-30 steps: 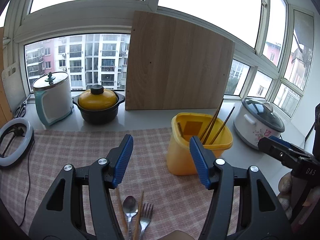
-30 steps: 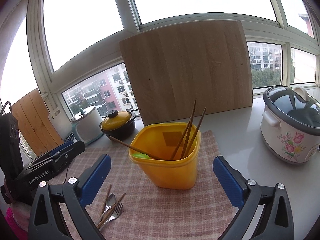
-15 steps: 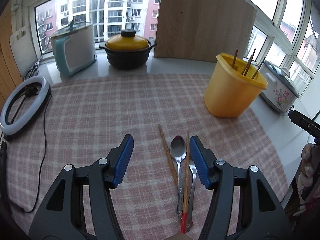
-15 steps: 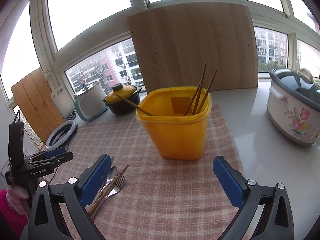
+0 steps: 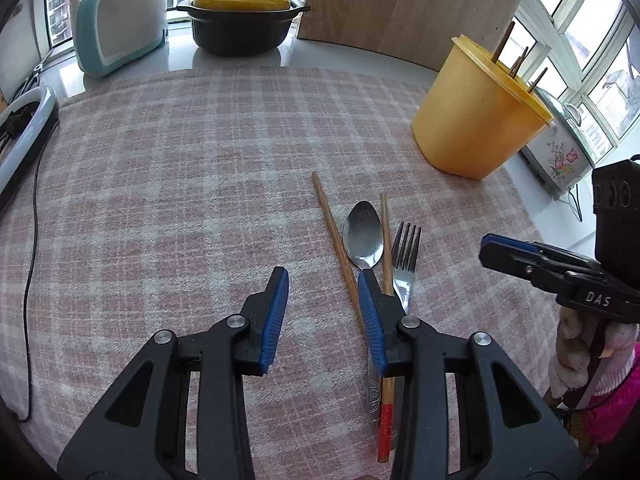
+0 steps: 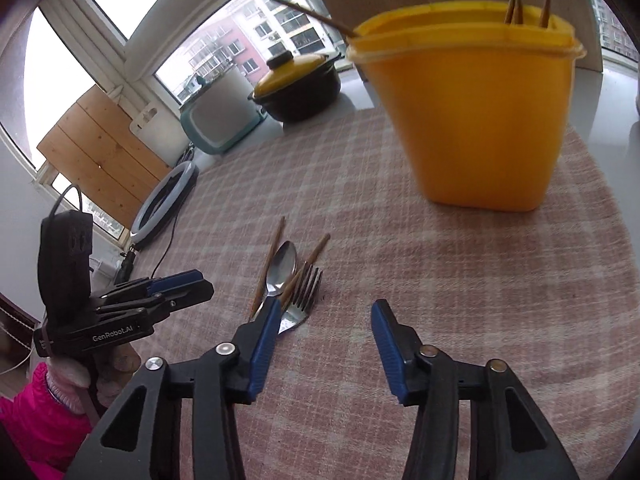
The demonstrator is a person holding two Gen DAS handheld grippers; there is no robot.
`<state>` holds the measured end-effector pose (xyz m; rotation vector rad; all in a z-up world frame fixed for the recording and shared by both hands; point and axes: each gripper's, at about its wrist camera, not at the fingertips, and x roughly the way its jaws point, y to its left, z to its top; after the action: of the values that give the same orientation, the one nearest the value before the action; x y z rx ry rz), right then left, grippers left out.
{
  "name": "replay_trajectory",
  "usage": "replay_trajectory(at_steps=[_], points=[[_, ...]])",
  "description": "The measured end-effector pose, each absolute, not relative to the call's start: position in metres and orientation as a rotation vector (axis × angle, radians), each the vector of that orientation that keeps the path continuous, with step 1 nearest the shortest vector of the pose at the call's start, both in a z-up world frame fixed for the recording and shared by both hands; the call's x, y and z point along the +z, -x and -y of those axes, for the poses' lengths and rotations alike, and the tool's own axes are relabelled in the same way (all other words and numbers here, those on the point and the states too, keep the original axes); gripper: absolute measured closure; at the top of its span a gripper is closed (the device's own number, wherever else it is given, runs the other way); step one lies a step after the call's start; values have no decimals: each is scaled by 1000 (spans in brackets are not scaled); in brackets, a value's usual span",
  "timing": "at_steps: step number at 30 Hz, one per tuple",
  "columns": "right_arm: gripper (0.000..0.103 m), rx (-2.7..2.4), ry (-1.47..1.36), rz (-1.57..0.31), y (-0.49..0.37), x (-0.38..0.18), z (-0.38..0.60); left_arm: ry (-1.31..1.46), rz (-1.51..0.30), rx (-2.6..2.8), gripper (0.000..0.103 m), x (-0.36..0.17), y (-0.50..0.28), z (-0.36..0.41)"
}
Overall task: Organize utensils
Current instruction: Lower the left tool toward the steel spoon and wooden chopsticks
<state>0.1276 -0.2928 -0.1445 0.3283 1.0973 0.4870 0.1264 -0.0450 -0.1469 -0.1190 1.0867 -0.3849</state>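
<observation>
- At the far left of my left wrist view a ring light lies at the edge of the checked cloth, its cable trailing down the side.
- Behind the cloth, on the sill, a white and teal cooker stands beside a black pot with a yellow lid.
- My left gripper points down at the cloth, its jaws apart and closing, with only bare cloth between them.
- Just right of it lie the utensils in a tight bunch: a chopstick, a spoon, a red-ended chopstick and a fork. My right-hand finger hides their middle parts.
- Further back to the right the yellow holder stands upright with chopsticks in it.
- My right gripper hangs over cloth, jaws apart, closing on nothing; the bunch lies at its left finger.
</observation>
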Motion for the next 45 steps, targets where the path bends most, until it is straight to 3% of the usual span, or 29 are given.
replay_trajectory(at_steps=[5,17,19,23,29,32,35,39,45], points=[[67,494,-325,-1128,-141,-164,273,129,-1104,-398,72,-151,-133,45],[68,484,-263,-1118,-152,-174,249,121,-1130,-395,72,-163,-147,45],[71,473,-225,-1106,-151,-173,243,112,-1130,-392,72,-164,-149,46],[87,425,-167,-1094,-149,-173,234,119,-1131,-394,72,-164,-152,47],[96,426,-209,-1090,-147,-173,241,117,-1132,-419,72,-164,-154,57],[98,427,-209,-1091,-146,-171,246,96,-1129,-445,72,-163,-152,67],[99,428,-217,-1097,-145,-170,250,44,-1130,-453,81,-163,-149,78],[99,431,-199,-1099,-145,-167,251,2,-1128,-455,85,-165,-151,86],[100,429,-179,-1101,-144,-163,256,-52,-1127,-483,85,-166,-165,93]])
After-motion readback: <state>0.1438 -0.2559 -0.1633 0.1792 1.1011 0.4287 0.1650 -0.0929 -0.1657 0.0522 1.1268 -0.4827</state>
